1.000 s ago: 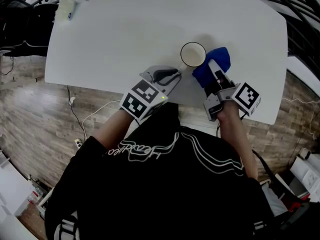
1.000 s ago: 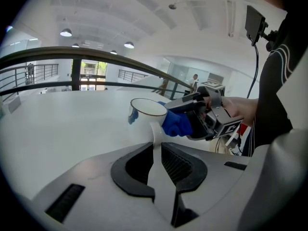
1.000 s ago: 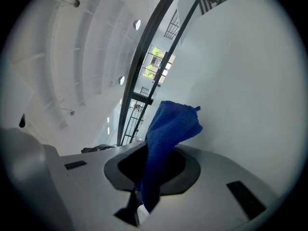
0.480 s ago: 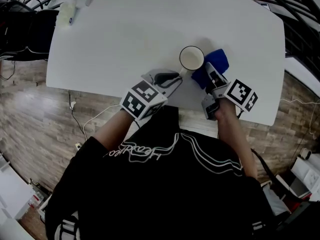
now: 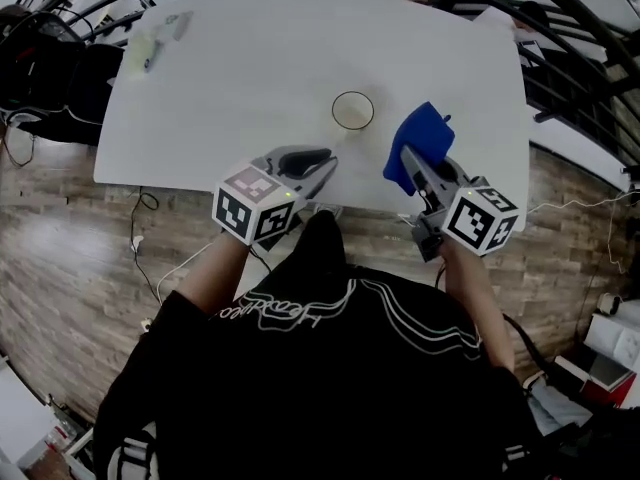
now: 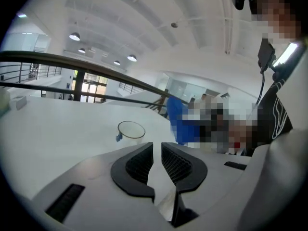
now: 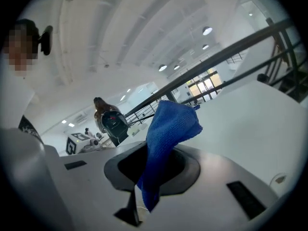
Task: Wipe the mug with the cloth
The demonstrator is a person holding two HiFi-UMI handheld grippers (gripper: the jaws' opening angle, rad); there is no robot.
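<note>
A white table (image 5: 250, 78) fills the upper half of the head view, set on a wood-plank floor (image 5: 60, 248) beside a dark railing (image 5: 560, 58). A person in a black top (image 5: 320, 368) leans over the near edge with a gripper in each hand, both held low by that edge and pointing away from the body. The left gripper (image 5: 325, 158) (image 6: 157, 148) points towards the middle of the table; its jaws stand a narrow slit apart with nothing between them (bare tabletop shows through the gap). The right gripper (image 5: 408, 158) (image 7: 154, 153) is raised off the surface, its jaws clenched on a blue cloth (image 5: 425, 133) (image 7: 168, 129), which stands bunched above the tips while a short tail hangs below them. The mug (image 5: 352, 110) (image 6: 131, 130) stands upright on the table by itself, mouth open to the camera, ahead of and between the two grippers and touching neither; the cloth is near it, to its right, but clear of it. At the table's far left corner lie a few small pale items (image 5: 150, 43), too blurred to name
</note>
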